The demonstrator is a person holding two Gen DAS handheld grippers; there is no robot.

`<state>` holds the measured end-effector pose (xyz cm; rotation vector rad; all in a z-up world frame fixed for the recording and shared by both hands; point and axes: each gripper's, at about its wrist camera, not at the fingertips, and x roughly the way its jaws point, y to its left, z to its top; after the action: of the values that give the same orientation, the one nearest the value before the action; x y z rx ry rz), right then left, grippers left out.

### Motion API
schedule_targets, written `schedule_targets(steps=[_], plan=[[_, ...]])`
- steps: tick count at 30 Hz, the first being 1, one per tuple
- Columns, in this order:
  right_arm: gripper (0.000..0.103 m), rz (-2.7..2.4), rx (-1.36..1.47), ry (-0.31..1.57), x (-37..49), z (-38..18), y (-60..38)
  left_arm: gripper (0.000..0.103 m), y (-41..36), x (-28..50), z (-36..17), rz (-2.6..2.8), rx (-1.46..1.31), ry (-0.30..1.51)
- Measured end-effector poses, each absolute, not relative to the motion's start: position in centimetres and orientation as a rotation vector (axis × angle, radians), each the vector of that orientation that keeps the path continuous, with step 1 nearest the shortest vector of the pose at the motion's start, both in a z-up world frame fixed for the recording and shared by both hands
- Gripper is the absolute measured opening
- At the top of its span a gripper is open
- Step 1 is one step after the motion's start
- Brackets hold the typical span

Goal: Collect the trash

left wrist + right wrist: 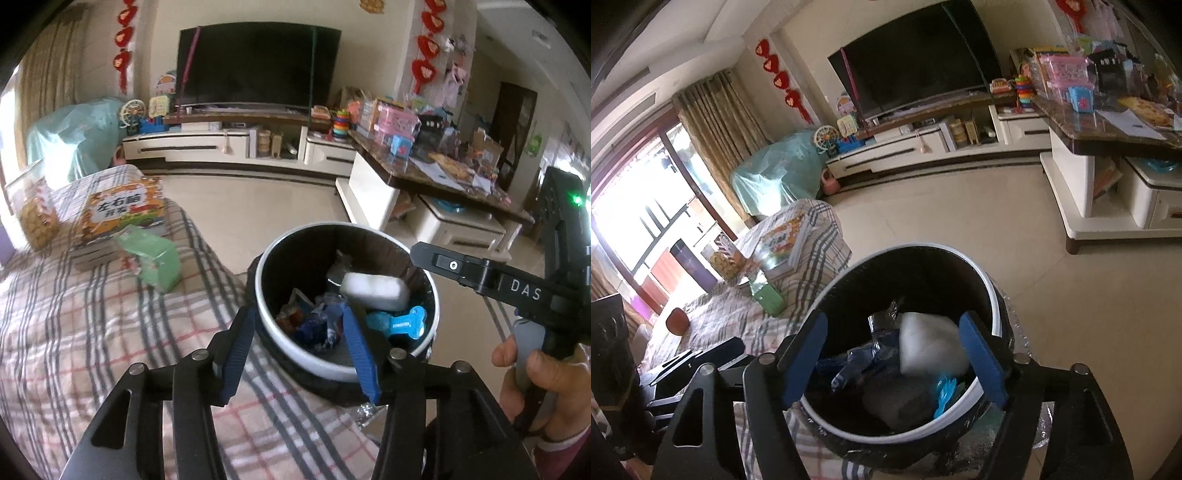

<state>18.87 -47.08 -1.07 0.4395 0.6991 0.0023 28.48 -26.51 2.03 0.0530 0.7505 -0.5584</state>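
1. Living-room clutter fills the background: a dark television [258, 62] on a low white cabinet, a marble-topped bench [436, 173] loaded with toy boxes, and a pale tiled floor.
2. Nearer, a plaid cloth [92, 332] in pink, grey and white covers a soft surface; a glossy picture book [122, 210] and a crumpled green packet [155, 258] lie on it.
3. A round bin [299, 358] with a white rim and dark inner wall stands beside the cloth. It holds crinkled blue wrappers [317, 325], a white foam-like block [373, 291] and a turquoise bone-shaped piece [397, 321].
4. Above the bin, the left gripper [299, 354] has its ribbed blue pads spread, with nothing between them.
5. The right gripper [894, 354] is released too, jaws wide over the bin mouth, empty.
6. Judgement: a drop into the bin looks finished. The green packet seems the next likely trash, and being thin and crushable, it would need a gentle pinch on a fold.
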Motion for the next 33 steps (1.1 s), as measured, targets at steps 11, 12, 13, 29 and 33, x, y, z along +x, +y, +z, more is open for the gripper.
schedule_targets(steps=[11, 12, 13, 29, 33], plan=[[0.089, 0.006, 0.453, 0.619, 12.8, -0.5, -42.3, 0.062, -18.5, 21.0, 0.6, -0.443, -0.081, 0.699], [0.090, 0.006, 0.443, 0.613, 12.1, -0.5, -41.5, 0.062, -18.2, 20.1, 0.5, -0.433, -0.084, 0.694], [0.090, 0.006, 0.435, 0.609, 11.8, -0.5, -41.1, 0.063, -17.6, 19.2, 0.3, -0.420, -0.085, 0.686], [0.103, -0.085, 0.196, 0.336, 4.6, 3.0, -35.1, 0.102, -13.8, 7.9, 1.9, -0.235, -0.049, 0.400], [0.103, -0.077, 0.168, 0.346, 4.4, 2.3, -34.2, 0.102, -14.0, 6.0, 1.5, -0.205, -0.020, 0.368]])
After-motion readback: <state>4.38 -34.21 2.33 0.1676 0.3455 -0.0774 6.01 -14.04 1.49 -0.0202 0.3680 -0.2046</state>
